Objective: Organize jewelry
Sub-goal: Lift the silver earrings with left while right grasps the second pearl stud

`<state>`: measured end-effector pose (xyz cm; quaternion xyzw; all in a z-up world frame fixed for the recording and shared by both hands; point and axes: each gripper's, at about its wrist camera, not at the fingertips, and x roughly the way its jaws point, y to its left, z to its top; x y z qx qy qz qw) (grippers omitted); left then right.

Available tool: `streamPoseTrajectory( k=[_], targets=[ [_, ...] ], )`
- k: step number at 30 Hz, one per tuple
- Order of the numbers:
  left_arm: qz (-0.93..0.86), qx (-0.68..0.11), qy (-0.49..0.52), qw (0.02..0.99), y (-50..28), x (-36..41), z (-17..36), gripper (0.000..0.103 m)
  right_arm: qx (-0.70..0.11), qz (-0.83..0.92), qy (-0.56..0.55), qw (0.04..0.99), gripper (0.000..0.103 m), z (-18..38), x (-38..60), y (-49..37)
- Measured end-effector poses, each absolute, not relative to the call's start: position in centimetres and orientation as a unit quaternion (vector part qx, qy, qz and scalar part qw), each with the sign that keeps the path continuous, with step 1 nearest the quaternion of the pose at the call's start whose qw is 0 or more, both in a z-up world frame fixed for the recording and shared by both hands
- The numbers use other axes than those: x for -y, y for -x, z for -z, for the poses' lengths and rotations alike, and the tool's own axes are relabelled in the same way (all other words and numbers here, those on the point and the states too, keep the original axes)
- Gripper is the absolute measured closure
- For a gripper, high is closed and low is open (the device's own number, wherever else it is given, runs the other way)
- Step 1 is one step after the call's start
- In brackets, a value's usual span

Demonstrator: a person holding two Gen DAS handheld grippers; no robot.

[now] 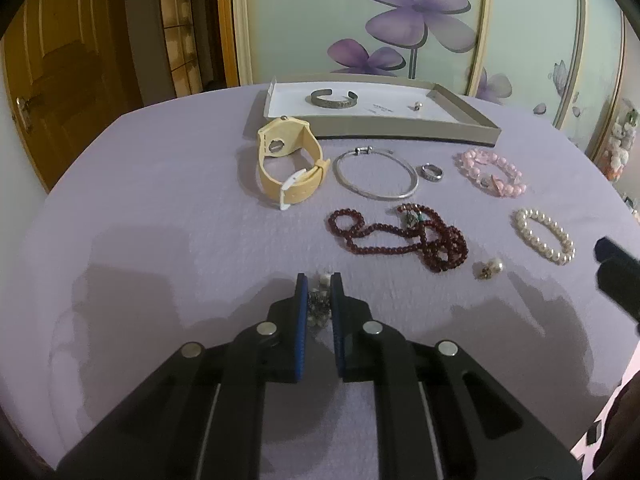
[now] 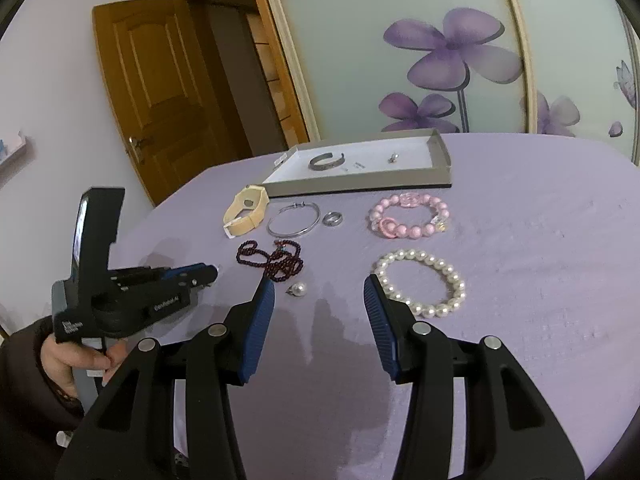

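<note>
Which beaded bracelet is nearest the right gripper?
The white pearl bracelet, right beside the open right gripper. The pink bead bracelet lies farther back, toward the tray.

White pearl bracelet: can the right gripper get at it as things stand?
Probably yes. The right gripper is open and empty, and the white pearl bracelet lies flat on the tablecloth just beyond its right finger, nothing on top or between. The left gripper is busy off to the other side.

lavender tablecloth (image 2: pixel 520 260), cream watch (image 1: pixel 286 162), dark red beads (image 1: pixel 404 236), pink bracelet (image 2: pixel 408 216), white pearl bracelet (image 2: pixel 424 280).
</note>
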<state>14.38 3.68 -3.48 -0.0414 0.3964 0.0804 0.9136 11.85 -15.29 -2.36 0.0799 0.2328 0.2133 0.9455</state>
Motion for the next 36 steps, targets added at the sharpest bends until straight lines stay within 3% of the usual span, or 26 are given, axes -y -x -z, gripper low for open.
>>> streamPoseTrajectory(
  k=[2, 3, 14, 22, 30, 32, 36],
  targets=[
    [-0.080, -0.389, 0.048, 0.917, -14.4, -4.2, 2.8, 0.092, -0.242, -0.216, -0.073, 0.943, 0.054, 2.5, 14.5, -12.3],
    [-0.081, -0.382, 0.050, 0.919, -14.4, -4.4, 2.3, 0.097, -0.247, -0.217, -0.068, 0.942, 0.054, 2.7, 14.1, -12.4],
    [-0.086, -0.308, 0.071, 0.945, -15.1, -7.2, -3.5, 0.097, -0.314, -0.198, -0.029, 0.928, 0.056, 3.5, 11.0, -15.9],
    [-0.077, -0.290, 0.078, 0.951, -15.3, -7.6, -5.2, 0.097, -0.338, -0.191, 0.004, 0.921, 0.078, 3.9, 9.5, -17.3],
    [-0.071, -0.286, 0.081, 0.952, -15.6, -7.5, -5.7, 0.097, -0.341, -0.186, 0.014, 0.921, 0.079, 4.1, 8.9, -17.7],
    [-0.069, -0.286, 0.081, 0.952, -15.8, -7.5, -5.8, 0.097, -0.342, -0.182, 0.020, 0.922, 0.088, 4.2, 8.9, -17.7],
    [-0.064, -0.286, 0.082, 0.952, -16.2, -7.5, -6.1, 0.097, -0.345, -0.188, 0.019, 0.919, 0.089, 4.0, 9.1, -17.7]
  ],
)
